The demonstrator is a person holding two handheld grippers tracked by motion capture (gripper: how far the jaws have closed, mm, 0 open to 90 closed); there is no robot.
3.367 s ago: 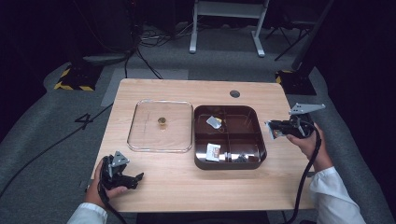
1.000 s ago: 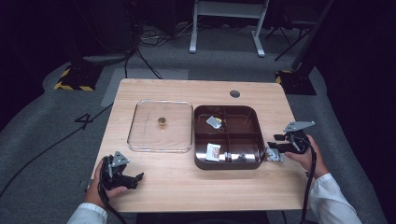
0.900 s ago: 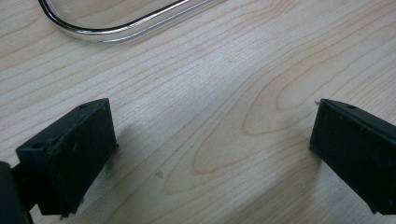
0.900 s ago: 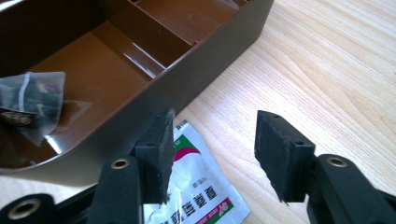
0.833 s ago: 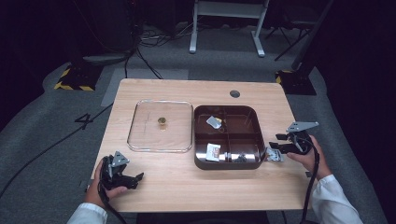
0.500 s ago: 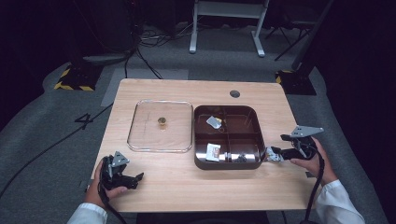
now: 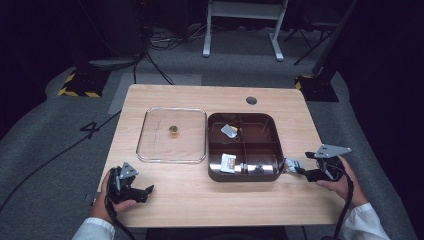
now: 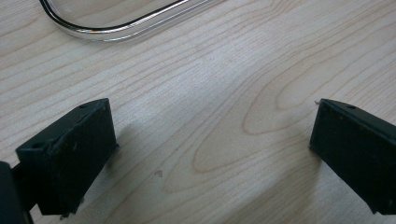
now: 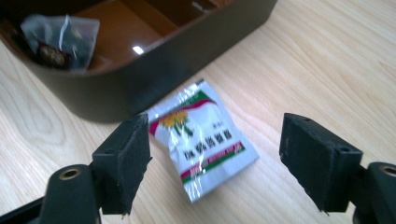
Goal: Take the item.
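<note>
Right hand-held gripper (image 9: pixel 212 154) rests low at the right edge of the worktop (image 7: pixel 210 200), jaws spread wide apart, gripping nothing. Between the jaws, flat on the wood, lies a small white packet (image 9: pixel 201 137) printed with red and green bands and a yellow flower; its upper corner is just beside the left jaw, though contact cannot be told. In the high view the packet (image 7: pixel 291 164) sits just outside the right wall of a dark brown tray (image 7: pixel 242 176), near its front corner, with the right hand-held gripper (image 7: pixel 301 170) held by a hand (image 7: pixel 340 182) pointing toward it.

The tray is divided into compartments. A clear bag of dark items (image 9: pixel 60 42) lies in the near compartment; another white packet (image 7: pixel 228 163) and a pale wrapped item (image 7: pixel 229 130) lie in others.

Left hand-held gripper (image 8: pixel 212 154) is at the front left of the worktop, jaws likewise wide apart over bare wood. A clear lid (image 7: pixel 172 159) with a small knob (image 7: pixel 173 130) lies to the left of the tray, its rim (image 8: pixel 116 33) near this gripper. In the high view the left hand-held gripper (image 7: pixel 148 190) is held by a hand (image 7: pixel 107 202).
</note>
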